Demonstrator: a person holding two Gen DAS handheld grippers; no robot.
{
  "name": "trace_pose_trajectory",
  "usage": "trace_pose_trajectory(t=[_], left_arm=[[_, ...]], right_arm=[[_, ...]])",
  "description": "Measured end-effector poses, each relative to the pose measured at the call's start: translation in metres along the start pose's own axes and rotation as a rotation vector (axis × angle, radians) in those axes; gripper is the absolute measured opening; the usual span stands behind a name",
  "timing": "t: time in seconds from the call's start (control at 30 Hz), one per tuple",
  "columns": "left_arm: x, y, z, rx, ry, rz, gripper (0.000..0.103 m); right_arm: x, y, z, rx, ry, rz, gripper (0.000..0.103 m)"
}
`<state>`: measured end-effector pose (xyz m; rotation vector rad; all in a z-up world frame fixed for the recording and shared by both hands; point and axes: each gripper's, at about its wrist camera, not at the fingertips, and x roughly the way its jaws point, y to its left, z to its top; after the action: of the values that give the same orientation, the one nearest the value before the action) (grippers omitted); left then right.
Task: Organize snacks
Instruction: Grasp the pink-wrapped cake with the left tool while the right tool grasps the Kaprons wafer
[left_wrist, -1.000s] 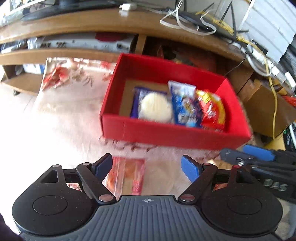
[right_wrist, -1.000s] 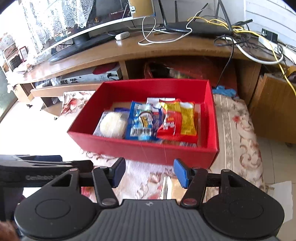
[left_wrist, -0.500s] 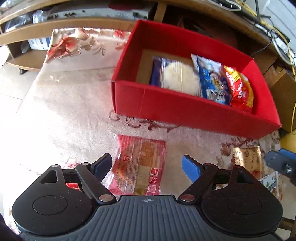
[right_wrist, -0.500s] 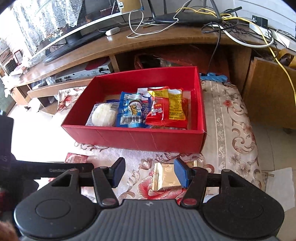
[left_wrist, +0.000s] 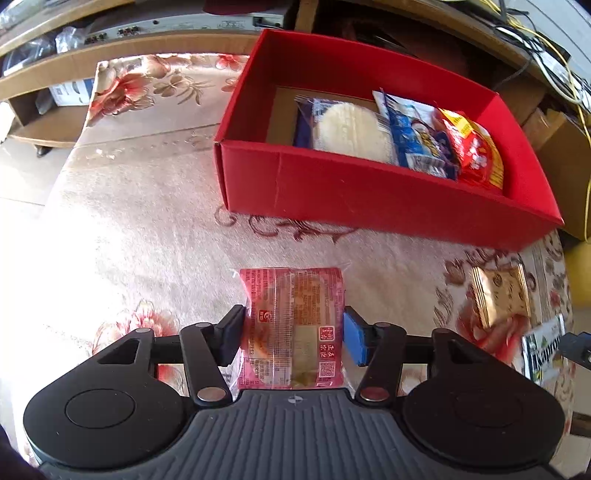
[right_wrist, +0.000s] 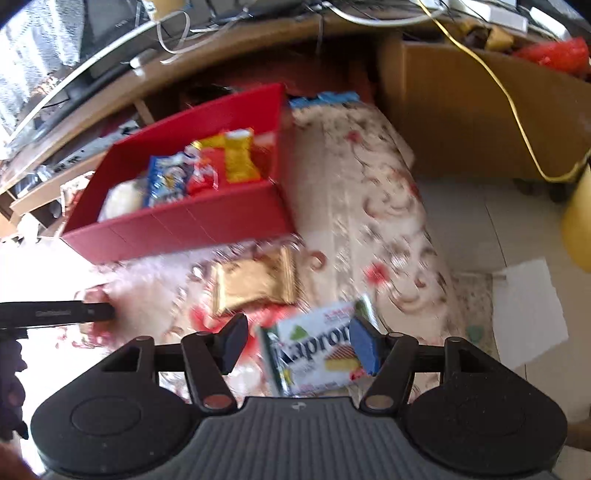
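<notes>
A red snack packet (left_wrist: 291, 317) lies on the floral cloth in front of the red box (left_wrist: 369, 192). My left gripper (left_wrist: 293, 332) is closing on it, and both pads press against its sides. Inside the box lie a round white cake (left_wrist: 351, 129), a blue packet (left_wrist: 417, 136) and a red-yellow packet (left_wrist: 476, 151). In the blurred right wrist view, my right gripper (right_wrist: 299, 343) is opening over a white wafer pack (right_wrist: 314, 350). Its right pad is at the pack's edge and its left pad stands apart. A gold packet (right_wrist: 255, 284) lies just beyond.
The box sits on a floral cloth (left_wrist: 129, 221) below a wooden TV stand (left_wrist: 147, 44) strewn with cables. A cardboard box (right_wrist: 461, 122) stands to the right. On the bare floor beside the cloth lies a white sheet of paper (right_wrist: 528, 314).
My left gripper has come down over the red packet and its jaws have closed in on it. My right gripper has swung right and down, from facing the box to over the wafer pack.
</notes>
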<state>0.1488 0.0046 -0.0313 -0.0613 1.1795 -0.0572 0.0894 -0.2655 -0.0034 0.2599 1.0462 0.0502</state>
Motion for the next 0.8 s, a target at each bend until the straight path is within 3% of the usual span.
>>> trace_pose_trajectory(t=[0.2, 0.37, 0.53, 0.8], left_arm=[[-0.009, -0.004, -0.009, 0.016, -0.006, -0.04, 0.062], [-0.007, -0.006, -0.01, 0.028, 0.014, -0.075, 0.062], [-0.005, -0.009, -0.01, 0.037, 0.027, -0.102, 0.062], [-0.004, -0.007, -0.011, 0.041, 0.03, -0.113, 0.063]], right_arm=[[0.003, -0.006, -0.001, 0.042, 0.024, -0.004, 0.062], [-0.008, -0.011, -0.013, 0.122, 0.048, 0.065, 0.063], [0.011, -0.014, -0.01, 0.187, 0.102, 0.084, 0.066], [0.025, -0.013, 0.021, 0.186, 0.029, 0.044, 0.071]])
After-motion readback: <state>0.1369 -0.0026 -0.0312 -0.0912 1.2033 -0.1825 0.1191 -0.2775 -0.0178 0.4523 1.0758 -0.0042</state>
